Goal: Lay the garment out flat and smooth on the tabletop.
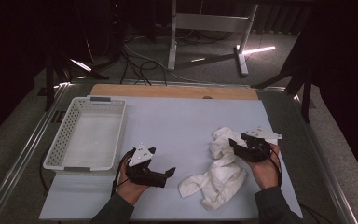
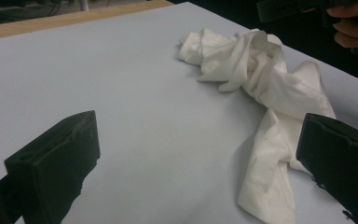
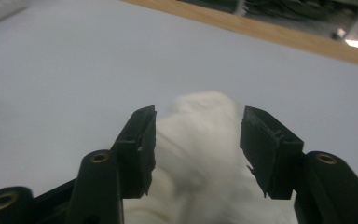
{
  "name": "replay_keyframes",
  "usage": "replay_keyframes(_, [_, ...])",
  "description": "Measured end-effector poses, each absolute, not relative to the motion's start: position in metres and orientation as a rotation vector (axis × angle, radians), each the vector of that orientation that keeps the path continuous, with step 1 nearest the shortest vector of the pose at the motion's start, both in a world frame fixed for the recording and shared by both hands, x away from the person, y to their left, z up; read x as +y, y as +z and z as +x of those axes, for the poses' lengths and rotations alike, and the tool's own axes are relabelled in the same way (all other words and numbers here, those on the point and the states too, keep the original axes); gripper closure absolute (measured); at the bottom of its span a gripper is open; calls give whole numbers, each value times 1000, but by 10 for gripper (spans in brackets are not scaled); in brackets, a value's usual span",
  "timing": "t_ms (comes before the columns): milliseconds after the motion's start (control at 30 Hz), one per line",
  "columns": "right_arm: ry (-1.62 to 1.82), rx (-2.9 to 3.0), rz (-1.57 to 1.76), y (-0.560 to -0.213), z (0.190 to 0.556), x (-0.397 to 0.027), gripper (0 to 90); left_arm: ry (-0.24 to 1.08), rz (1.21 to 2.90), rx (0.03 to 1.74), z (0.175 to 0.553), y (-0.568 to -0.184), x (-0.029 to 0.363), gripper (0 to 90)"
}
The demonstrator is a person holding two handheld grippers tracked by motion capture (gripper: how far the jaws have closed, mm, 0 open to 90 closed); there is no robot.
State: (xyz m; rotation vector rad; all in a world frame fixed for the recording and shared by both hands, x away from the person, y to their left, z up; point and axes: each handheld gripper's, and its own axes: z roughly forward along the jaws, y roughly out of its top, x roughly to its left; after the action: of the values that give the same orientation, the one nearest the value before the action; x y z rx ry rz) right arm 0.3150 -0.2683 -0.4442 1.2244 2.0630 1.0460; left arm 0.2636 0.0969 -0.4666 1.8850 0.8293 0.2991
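With the right gripper [image 3: 197,140] parted above the crumpled white cloth [image 1: 219,170] and the left gripper [image 2: 200,158] wide and empty, a shallow bite risks catching only a loose fold that slips.

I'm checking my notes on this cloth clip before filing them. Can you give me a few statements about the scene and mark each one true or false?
1. The white cloth lies crumpled on the table. True.
2. The cloth sits inside the white basket. False: the basket holds nothing, and the cloth lies on the table to its right.
3. The right gripper has its jaws apart over the cloth. True.
4. The left gripper is clamped on the cloth. False: its jaws stand wide open beside the cloth.
5. The basket stands at the table's left side. True.
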Motion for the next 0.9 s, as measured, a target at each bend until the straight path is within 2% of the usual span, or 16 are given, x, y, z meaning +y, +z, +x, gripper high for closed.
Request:
replay_keyframes(267, [974, 2222, 1130, -457, 321, -240, 429, 303, 1880, 827, 263, -465, 99, 4])
replay_keyframes(300, [957, 2232, 1133, -459, 322, -240, 462, 303, 1879, 827, 263, -466, 98, 4])
replay_keyframes(433, [919, 2286, 1138, -464, 323, -243, 813, 301, 1883, 826, 263, -466, 97, 4])
replay_keyframes(467, [919, 2287, 1143, -464, 322, -245, 845, 299, 1883, 825, 263, -466, 97, 4])
replay_keyframes(833, [1000, 2140, 1187, -452, 310, -282, 855, 300, 1880, 826, 263, -466, 96, 4])
replay_keyframes(900, [1020, 2095, 1207, -453, 306, -301, 851, 299, 1879, 826, 263, -466, 95, 5])
